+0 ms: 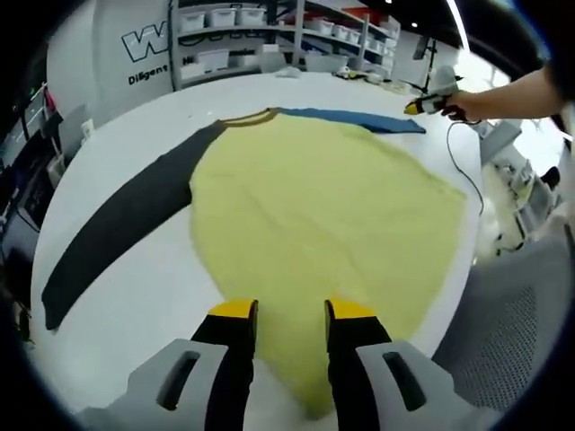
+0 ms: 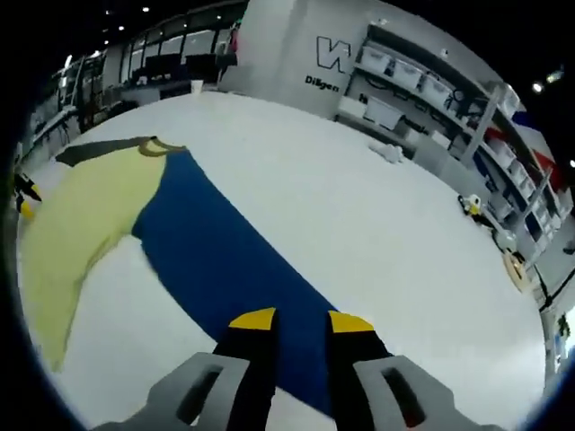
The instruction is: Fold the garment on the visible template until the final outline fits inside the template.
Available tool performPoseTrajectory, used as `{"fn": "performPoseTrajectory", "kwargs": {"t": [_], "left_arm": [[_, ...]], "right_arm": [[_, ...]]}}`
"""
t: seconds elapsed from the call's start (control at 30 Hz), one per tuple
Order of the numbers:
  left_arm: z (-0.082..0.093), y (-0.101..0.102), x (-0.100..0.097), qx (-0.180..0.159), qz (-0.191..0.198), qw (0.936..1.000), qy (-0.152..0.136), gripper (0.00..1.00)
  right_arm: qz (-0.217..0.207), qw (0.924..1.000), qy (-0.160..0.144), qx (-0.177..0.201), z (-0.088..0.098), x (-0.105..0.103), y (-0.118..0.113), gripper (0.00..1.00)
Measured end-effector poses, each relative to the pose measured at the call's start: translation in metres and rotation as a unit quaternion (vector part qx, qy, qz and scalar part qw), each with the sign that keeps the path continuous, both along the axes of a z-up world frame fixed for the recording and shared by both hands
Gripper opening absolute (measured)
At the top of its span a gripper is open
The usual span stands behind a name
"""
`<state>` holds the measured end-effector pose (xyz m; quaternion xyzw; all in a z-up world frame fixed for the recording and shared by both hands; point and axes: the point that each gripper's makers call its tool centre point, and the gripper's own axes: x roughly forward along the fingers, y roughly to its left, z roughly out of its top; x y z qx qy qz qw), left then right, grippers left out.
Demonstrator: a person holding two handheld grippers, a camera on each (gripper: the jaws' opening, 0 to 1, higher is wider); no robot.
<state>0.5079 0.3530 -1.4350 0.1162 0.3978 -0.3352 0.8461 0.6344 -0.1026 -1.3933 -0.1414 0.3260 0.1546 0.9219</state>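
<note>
- The white worktop (image 1: 144,296) carried everything, with storage shelves (image 1: 269,36) standing beyond its far edge.
- The garment (image 1: 314,224), a yellow-bodied top, lay spread flat across the middle of the worktop, its hem reaching the near edge.
- Its dark grey sleeve (image 1: 117,224) stretched out toward the worktop's left edge.
- Its blue sleeve (image 2: 225,269) ran out flat the other way, toward the right edge.
- The left tongs (image 1: 290,314) hung open over the yellow hem, gripping nothing.
- The right tongs (image 2: 301,321) were open over the blue sleeve's end, empty.
- A person's hand (image 1: 467,106) held the right tongs by the far right corner.
</note>
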Motion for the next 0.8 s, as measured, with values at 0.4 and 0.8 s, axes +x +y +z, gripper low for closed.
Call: {"fn": "performPoseTrajectory", "kwargs": {"t": [0.4,0.8], "left_arm": [[0.014,-0.072,-0.008,-0.070,-0.077,0.9946,-0.005,0.28],[0.034,-0.167,-0.007,-0.108,-0.183,0.9770,-0.021,0.30]], "right_arm": [[0.132,0.9893,0.018,0.060,-0.017,0.018,0.108,0.16],[0.193,0.9798,0.034,0.038,-0.028,0.032,0.131,0.16]]}}
